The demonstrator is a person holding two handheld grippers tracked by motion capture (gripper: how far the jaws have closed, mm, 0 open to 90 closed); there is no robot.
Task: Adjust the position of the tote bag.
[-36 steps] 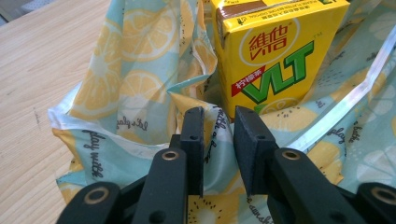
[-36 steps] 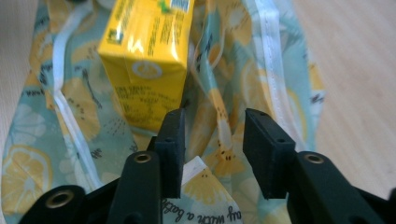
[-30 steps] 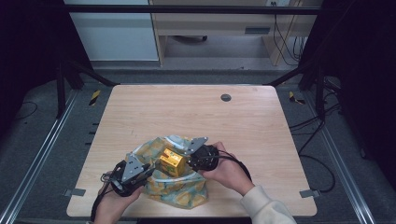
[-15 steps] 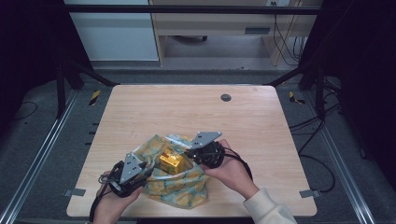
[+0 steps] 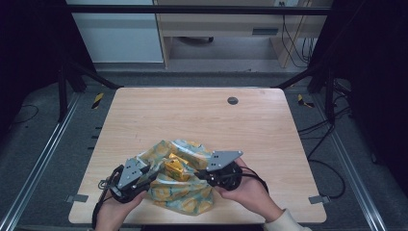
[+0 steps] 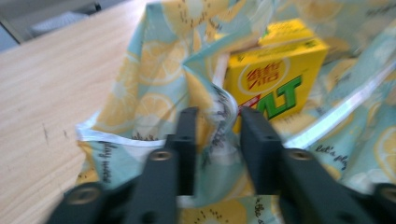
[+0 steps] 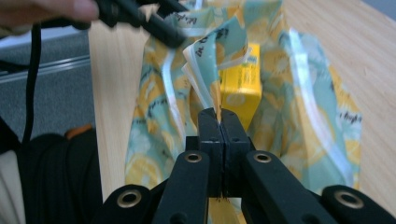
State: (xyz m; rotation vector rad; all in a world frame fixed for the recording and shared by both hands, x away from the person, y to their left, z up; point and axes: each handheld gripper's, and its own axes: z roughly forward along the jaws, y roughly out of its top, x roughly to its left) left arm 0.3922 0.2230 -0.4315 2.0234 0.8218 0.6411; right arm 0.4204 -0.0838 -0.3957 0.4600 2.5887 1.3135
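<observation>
Black two-jaw grippers with brass-coloured screws; grey three-cornered plate atop the right gripper [image 5: 208, 174]; pale, possibly cream, sleeve [image 5: 287, 222] at five o'clock.

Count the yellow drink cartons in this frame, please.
1. The yellow drink carton sits inside the lemon-print bag at the table's near edge, between the two grippers. The bag's folds could hide others.

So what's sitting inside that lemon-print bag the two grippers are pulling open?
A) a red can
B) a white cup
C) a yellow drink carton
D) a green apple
C: a yellow drink carton with green lettering stands inside the lemon-print bag, between the edges that the jaws grip.
</observation>
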